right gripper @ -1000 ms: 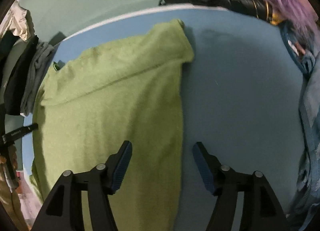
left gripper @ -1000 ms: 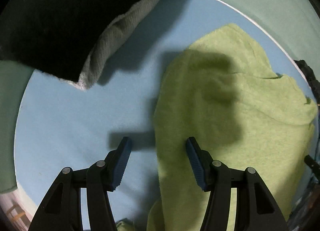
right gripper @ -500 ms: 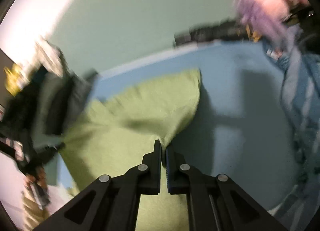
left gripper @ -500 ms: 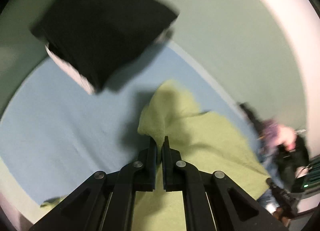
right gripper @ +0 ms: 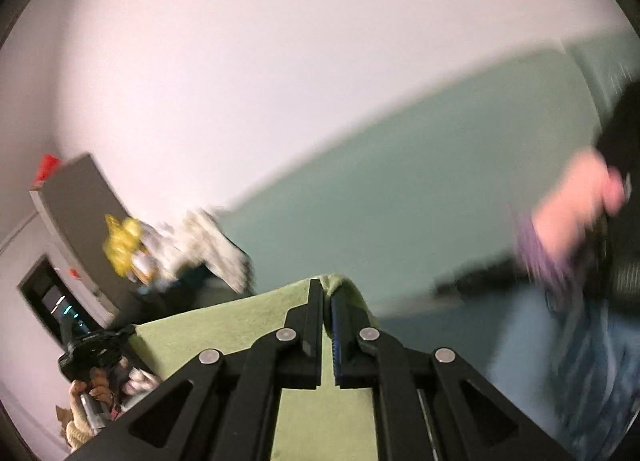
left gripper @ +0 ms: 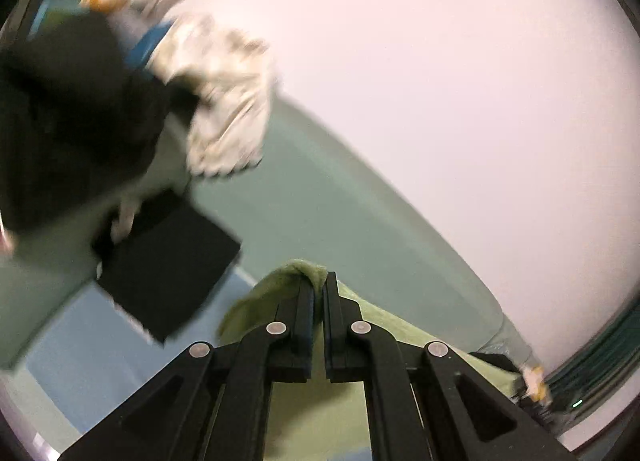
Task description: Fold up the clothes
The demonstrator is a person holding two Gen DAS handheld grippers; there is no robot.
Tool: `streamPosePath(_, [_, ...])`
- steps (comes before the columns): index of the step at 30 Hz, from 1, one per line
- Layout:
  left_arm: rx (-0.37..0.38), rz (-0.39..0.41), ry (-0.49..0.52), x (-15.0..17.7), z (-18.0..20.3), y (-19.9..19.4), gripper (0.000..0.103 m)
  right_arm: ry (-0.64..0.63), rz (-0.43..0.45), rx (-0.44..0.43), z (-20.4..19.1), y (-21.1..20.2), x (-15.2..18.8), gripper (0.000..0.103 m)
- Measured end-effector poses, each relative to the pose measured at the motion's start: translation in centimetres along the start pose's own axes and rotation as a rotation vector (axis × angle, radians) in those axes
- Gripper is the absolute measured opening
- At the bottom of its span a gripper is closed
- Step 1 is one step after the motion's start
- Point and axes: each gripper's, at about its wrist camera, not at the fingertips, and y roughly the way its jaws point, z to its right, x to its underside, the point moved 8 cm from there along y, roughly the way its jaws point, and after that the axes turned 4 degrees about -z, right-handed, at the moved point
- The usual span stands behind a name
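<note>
Fuzzy, matt green cloth garment (left gripper: 288, 281); matt black plastic left gripper (left gripper: 318, 293), shiny metal pins.

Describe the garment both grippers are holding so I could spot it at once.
Start at the blue surface below the pale wall. Above it, the left gripper and right gripper are each shut on an edge of the green garment, lifted between them. It is the only lime-green, fuzzy piece; the folded item beside it is black.

Left gripper (left gripper: 318, 293): black angular linkage arms, silver rivets; right gripper (right gripper: 326, 299) alike, blue ribbed fingers (right gripper: 335, 325).
</note>
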Motion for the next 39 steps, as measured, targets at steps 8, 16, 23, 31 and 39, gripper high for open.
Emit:
streamPosePath(8, [-0.009, -0.015, 0.105, 2.7, 0.9, 0.7, 0.003, -0.093, -0.041, 0.051, 0.1, -3.2, 5.0, 0.004])
streamPosePath(16, [-0.155, -0.354, -0.098, 20.8, -14.7, 8.1, 0.003, 0.192, -0.534, 0.167, 11.2, -0.1, 28.5, 0.004])
streamPosePath(23, [-0.324, -0.536, -0.135, 29.0, -20.4, 9.7, 0.003, 0.381, -0.749, 0.237, 15.4, 1.9, 40.1, 0.004])
streamPosePath(31, [-0.331, -0.501, -0.114, 28.6, -20.1, 7.0, 0.003, 0.299, -0.702, 0.203, 12.5, 0.8, 38.3, 0.004])
streamPosePath(39, [-0.458, -0.591, -0.077, 30.4, -21.6, 6.6, 0.003, 0.384, -0.768, 0.245, 13.3, -2.0, 42.5, 0.003])
